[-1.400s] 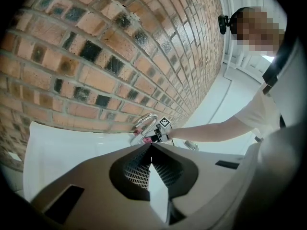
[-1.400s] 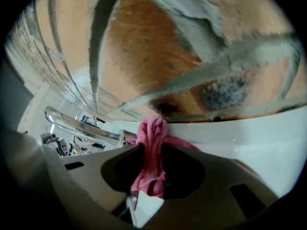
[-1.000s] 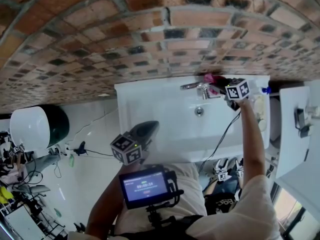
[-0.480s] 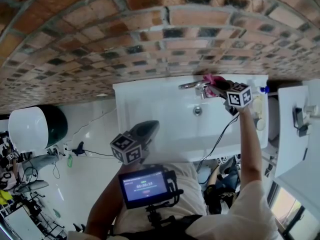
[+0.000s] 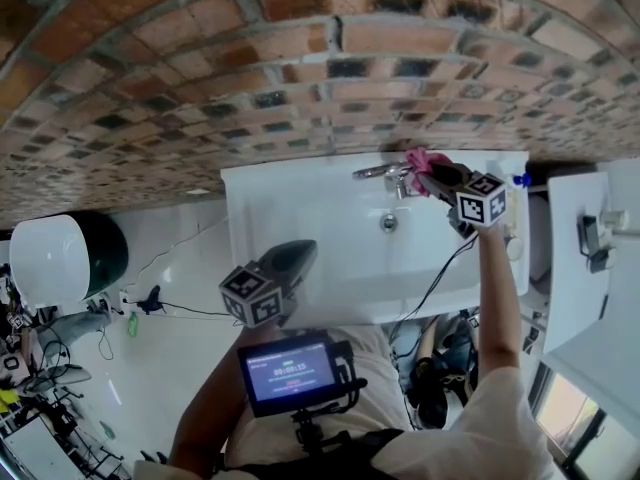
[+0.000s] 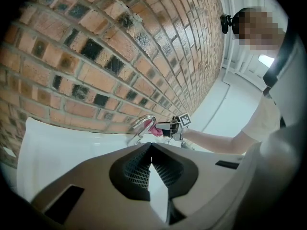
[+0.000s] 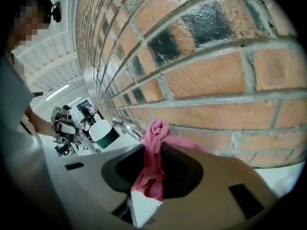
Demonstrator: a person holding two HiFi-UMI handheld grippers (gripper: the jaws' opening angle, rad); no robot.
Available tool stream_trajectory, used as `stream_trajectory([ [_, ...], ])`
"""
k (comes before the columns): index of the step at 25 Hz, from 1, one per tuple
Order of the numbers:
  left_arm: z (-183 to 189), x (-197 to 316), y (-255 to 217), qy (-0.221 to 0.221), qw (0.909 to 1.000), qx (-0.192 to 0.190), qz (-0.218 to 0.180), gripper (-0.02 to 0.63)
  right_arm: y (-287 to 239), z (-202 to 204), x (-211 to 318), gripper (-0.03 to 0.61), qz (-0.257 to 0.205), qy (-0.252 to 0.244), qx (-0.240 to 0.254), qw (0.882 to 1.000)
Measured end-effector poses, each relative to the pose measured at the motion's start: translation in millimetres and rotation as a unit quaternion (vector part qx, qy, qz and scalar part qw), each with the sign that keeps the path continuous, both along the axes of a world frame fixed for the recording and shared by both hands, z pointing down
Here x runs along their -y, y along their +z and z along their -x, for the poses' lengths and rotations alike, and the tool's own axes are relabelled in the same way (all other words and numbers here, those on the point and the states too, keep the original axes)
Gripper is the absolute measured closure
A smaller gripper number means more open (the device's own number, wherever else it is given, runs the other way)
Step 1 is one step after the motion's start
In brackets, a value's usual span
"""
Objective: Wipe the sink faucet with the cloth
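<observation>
Right tongs clamp the pink cloth at the faucet's three o'clock. Left tongs hang closed and empty at the sink's seven o'clock.

Brick wall; glossy white floor.

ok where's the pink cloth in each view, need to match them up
Head view: pink cloth upper right of centre, at the right end of the faucet.
Left gripper view: small, mid-frame, just right of the faucet arch.
Right gripper view: centre, clamped in the right tongs.
Shared landmark: the faucet, left of the cloth here too.
</observation>
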State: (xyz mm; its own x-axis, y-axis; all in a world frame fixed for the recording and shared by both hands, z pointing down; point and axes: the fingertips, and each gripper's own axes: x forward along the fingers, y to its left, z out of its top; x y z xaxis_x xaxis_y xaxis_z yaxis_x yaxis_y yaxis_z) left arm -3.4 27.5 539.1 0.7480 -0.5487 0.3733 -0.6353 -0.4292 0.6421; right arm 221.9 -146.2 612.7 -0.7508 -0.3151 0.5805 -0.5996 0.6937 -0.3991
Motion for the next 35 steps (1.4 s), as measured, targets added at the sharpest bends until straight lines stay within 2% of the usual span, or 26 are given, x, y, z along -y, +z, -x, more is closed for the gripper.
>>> stream_trajectory([
  [20, 16, -3, -3, 0.004, 0.9999, -0.013, -0.001, 0.614, -28, 12, -6, 0.462, -0.05, 0.004, -0.078, 0.996],
  [27, 16, 0, -8, 0.006, 0.9997, -0.021, -0.005, 0.614, -39, 20, -7, 0.462, -0.075, -0.01, -0.113, 0.991],
  [31, 20, 0, -9, 0.003, 0.9997, -0.025, -0.005, 0.614, -41, 22, -9, 0.462, -0.098, -0.021, -0.158, 0.982],
  [35, 25, 0, -10, 0.001, 0.9996, -0.027, -0.007, 0.614, -43, 26, -11, 0.462, -0.102, -0.023, -0.165, 0.981],
])
